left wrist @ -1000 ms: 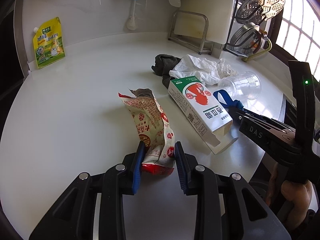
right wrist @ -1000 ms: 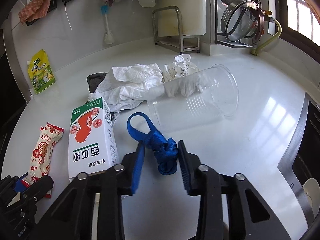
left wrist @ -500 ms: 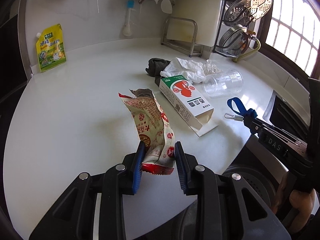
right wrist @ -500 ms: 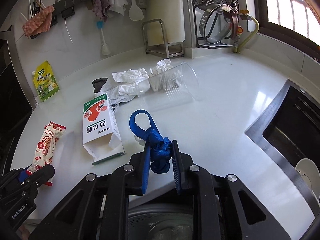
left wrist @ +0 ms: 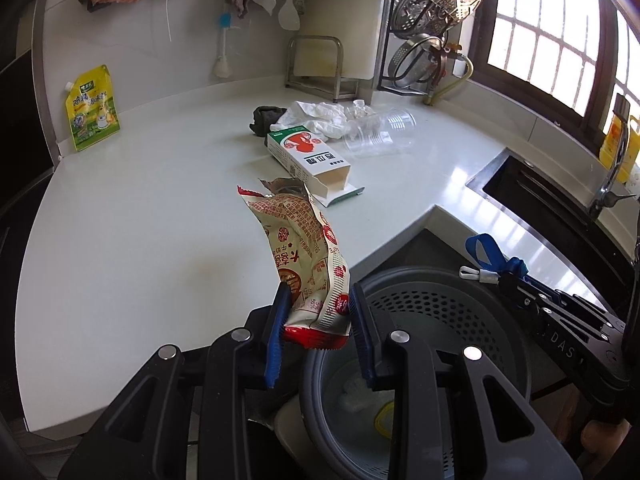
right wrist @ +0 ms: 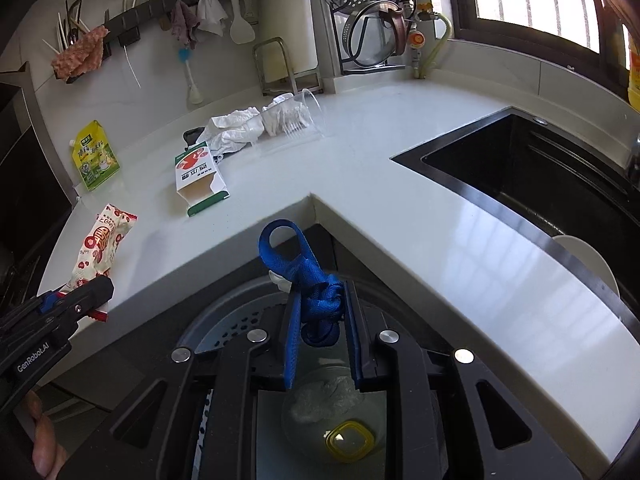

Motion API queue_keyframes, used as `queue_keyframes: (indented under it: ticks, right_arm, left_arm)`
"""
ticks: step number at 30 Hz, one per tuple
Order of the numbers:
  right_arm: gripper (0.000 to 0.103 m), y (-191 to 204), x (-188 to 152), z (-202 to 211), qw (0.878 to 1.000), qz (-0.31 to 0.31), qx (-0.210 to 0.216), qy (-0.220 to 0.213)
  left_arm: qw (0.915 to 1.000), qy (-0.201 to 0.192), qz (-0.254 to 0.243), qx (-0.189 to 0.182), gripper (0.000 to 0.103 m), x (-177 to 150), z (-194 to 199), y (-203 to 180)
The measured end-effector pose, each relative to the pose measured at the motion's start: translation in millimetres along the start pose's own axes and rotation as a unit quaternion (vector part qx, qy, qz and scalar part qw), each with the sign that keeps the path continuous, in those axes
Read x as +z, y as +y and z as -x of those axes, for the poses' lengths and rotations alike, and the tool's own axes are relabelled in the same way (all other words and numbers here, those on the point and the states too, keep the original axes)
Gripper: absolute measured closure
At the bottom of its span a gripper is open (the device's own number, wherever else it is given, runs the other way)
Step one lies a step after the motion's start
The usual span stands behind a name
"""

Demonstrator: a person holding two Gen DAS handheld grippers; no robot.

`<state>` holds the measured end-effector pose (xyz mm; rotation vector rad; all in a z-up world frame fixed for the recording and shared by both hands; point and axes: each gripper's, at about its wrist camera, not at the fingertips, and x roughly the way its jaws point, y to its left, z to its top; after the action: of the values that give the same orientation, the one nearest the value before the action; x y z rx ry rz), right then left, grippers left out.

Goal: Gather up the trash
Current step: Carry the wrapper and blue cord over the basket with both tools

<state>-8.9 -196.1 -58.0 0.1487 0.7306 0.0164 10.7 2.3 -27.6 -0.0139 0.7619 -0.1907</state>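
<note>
My left gripper [left wrist: 318,312] is shut on the bottom end of a red-and-cream snack wrapper [left wrist: 304,248], held up over the counter's front edge beside a grey bin [left wrist: 444,312]. My right gripper [right wrist: 322,312] is shut on a knotted blue strap [right wrist: 316,280], hanging over the bin's mouth [right wrist: 224,328]. The strap [left wrist: 490,256] and right gripper show at the right of the left wrist view. The wrapper [right wrist: 102,244] shows at the left of the right wrist view. On the counter lie a white-and-green carton [left wrist: 308,156], a clear plastic cup [left wrist: 380,132] and crumpled white paper [left wrist: 316,118].
A white counter [left wrist: 140,208] wraps around the corner where the bin stands. A black sink [right wrist: 552,184] is set in at the right. A yellow pouch [left wrist: 92,108] leans on the back wall. A dish rack [left wrist: 432,40] and a dark cloth [left wrist: 266,118] sit at the back.
Both grippers have pulled back from the counter with their loads and now hang by the bin off its front corner. The carton, cup and paper stay put.
</note>
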Motion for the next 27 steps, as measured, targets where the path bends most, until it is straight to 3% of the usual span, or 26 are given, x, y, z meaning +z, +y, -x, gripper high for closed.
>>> queue_keyframes:
  ticks: [15,27]
  right_arm:
    - [0.083,-21.1,-64.1,36.3,1.0,-0.006,0.007,0.026]
    - [0.083,-28.0,-77.4,31.2,0.999,-0.008,0.021,0.041]
  left_arm:
    - [0.9968,0.056,-0.037,-0.043,0.073,-51.1,5.5,-42.7]
    - [0.9927,0.099,-0.047,-0.05,0.073,-68.2,-12.9,-56.1]
